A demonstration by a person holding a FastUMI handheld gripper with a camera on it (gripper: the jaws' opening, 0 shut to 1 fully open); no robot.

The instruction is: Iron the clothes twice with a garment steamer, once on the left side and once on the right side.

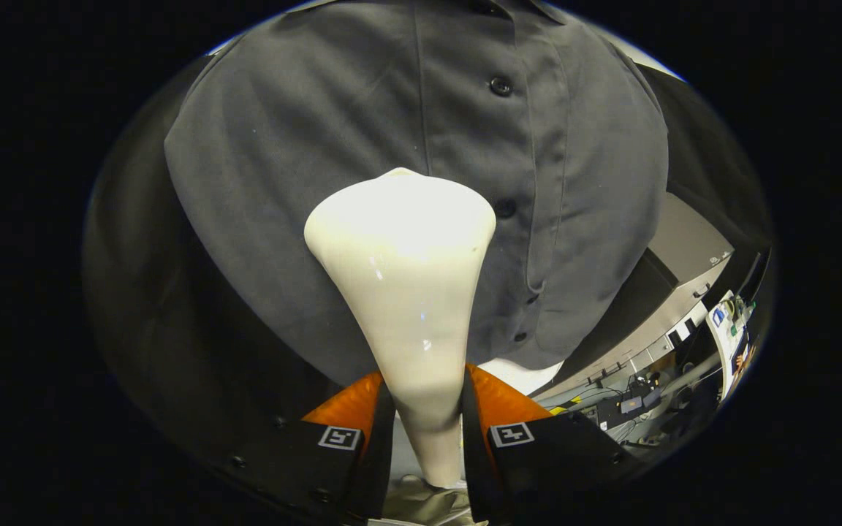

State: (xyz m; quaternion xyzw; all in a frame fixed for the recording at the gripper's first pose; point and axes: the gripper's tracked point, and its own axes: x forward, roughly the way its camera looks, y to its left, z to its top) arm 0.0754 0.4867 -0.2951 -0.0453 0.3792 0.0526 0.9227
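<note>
Tool [427,416] grips steamer [403,277] against shirt [362,109].

Cream steamer [403,292] upright, flared head against hanging grey buttoned shirt [304,124], beside placket.

Cream-white garment steamer [400,292] against a plain dark-grey shirt [304,124] with black buttons [500,86].

Screwed claw [427,409] with square markers
</note>
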